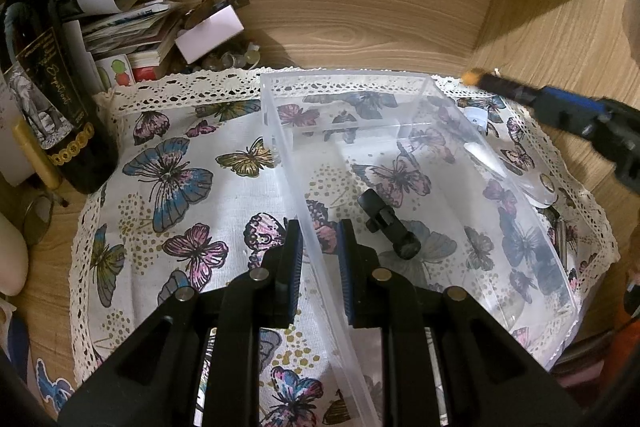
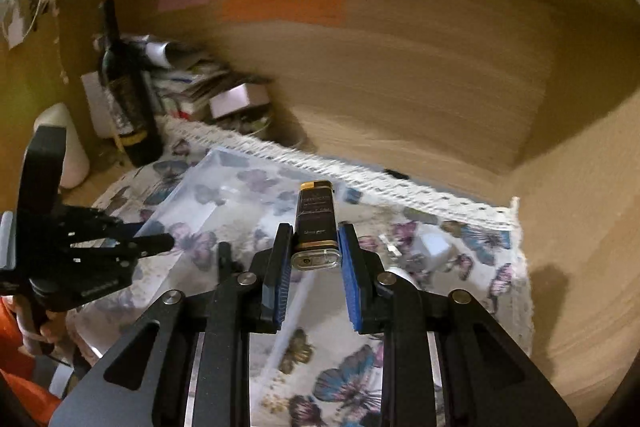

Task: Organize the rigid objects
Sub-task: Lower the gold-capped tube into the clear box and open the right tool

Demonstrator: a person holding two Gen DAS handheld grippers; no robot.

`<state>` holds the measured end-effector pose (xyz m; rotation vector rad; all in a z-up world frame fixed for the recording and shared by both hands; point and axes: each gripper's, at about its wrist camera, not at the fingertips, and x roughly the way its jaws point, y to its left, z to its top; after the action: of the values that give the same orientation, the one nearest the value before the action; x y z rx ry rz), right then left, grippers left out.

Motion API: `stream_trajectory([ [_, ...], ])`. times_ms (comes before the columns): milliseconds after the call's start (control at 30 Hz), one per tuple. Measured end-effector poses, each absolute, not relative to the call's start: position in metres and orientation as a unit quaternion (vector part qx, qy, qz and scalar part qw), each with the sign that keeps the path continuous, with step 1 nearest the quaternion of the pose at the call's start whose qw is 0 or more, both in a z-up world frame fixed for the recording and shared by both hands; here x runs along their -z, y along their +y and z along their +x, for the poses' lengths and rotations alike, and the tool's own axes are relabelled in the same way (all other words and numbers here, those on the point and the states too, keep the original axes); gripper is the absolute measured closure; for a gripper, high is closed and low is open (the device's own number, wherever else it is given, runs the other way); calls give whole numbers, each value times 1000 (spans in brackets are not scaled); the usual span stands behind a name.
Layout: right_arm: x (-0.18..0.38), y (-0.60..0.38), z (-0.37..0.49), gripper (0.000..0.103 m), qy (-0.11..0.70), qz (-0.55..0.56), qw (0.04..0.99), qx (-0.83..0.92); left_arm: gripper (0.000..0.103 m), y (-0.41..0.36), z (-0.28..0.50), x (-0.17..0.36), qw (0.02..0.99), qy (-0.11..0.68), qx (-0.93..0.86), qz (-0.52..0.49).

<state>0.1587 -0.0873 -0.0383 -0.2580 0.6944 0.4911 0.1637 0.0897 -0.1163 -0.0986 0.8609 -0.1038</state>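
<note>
The left gripper (image 1: 319,247) straddles the near-left wall of a clear rectangular plastic box (image 1: 460,131), one blue-padded finger outside the wall and one inside; its jaws stand narrowly apart, close around the thin wall, though whether the pads actually press it cannot be told. The box sits on a white lace-edged cloth printed with blue, pink and gold butterflies (image 1: 176,179), spread over a light wood-grain desk (image 1: 560,39). Inside the box, on its floor near the left gripper, lies a small black cylindrical part with a side tab (image 1: 388,225).

The right gripper (image 2: 314,247) holds a slim dark brown and gold lighter with a clear base (image 2: 314,223), its jaws closed on the lighter's lower end so the gold-capped top points away from the camera. In the right wrist view the lighter hangs above the cloth, over the box's right side, and the picture is blurred. In the left wrist view the same lighter shows at the upper right, above the box's far right corner.

Just outside the box's right wall on the cloth lies a small white block-shaped object (image 2: 434,245), with a little metal piece (image 2: 390,247) beside it. At the cloth's far left corner stands a dark glass wine bottle with a black and gold label (image 1: 48,99), next to a heap of papers and small boxes (image 1: 132,27). Pink, green and orange sticky notes (image 2: 280,3) are on the wooden back panel.
</note>
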Motion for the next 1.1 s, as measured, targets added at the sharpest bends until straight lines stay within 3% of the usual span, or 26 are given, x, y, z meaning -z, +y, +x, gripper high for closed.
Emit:
stream_trajectory([
  [633,95,-41,181,81,432,-170,847,-259,85,92,163,117,907,414,56,-51],
  [900,77,-52,168,64,397,-166,869,-246,85,92,163,117,907,414,57,-51],
  [1100,51,-81,154,60,364,-142,895,-215,85,91,163,118,907,415,57,-49],
])
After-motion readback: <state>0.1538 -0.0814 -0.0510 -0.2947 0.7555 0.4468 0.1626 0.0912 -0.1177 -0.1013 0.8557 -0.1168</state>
